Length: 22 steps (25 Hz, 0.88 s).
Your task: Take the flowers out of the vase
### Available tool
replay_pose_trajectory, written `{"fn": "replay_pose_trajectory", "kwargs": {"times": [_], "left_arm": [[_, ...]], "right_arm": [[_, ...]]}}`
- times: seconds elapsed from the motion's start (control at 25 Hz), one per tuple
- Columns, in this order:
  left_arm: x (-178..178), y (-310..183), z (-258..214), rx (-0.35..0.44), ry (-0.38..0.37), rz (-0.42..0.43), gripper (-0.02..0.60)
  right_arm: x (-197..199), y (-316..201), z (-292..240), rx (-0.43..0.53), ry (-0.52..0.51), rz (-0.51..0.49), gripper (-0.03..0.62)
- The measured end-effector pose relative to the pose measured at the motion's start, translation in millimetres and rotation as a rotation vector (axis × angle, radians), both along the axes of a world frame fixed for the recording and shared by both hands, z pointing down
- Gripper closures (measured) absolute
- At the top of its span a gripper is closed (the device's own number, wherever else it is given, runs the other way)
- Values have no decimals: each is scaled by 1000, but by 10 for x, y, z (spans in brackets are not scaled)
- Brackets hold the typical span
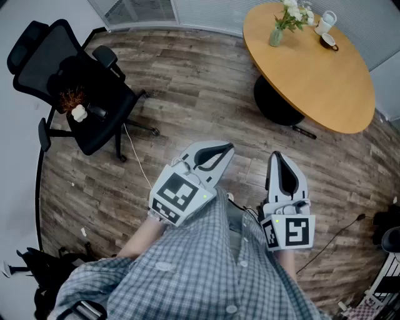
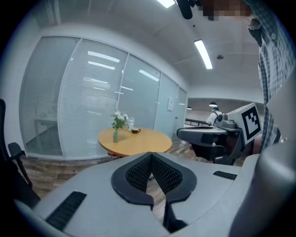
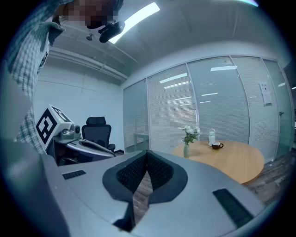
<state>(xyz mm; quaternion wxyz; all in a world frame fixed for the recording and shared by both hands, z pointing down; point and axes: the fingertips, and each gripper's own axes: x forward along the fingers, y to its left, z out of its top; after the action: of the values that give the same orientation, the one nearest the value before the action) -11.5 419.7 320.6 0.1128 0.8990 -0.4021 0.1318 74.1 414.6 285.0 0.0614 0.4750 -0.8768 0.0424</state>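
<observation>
White flowers point(image 1: 295, 11) stand in a pale green vase point(image 1: 275, 37) near the far edge of the round wooden bench point(image 1: 312, 81), with a cup point(image 1: 329, 41) close by. Open plank floor point(image 1: 206, 94) separates the bench from the grippers. The left gripper point(image 1: 226, 150) and the right gripper point(image 1: 277, 157) both have their jaws clenched on nothing, well apart from the vase.

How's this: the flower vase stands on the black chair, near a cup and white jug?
No. The head view shows the flower vase on the round wooden table, not the chair; the cup and white jug stand near it.
</observation>
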Motion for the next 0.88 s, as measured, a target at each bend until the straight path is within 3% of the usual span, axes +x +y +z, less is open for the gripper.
{"fn": "replay_pose_trajectory", "kwargs": {"times": [0.88], "left_arm": [[-510, -102, -20, 27, 6, 30, 575]], "right_arm": [[-312, -106, 8, 10, 3, 115, 585]]}}
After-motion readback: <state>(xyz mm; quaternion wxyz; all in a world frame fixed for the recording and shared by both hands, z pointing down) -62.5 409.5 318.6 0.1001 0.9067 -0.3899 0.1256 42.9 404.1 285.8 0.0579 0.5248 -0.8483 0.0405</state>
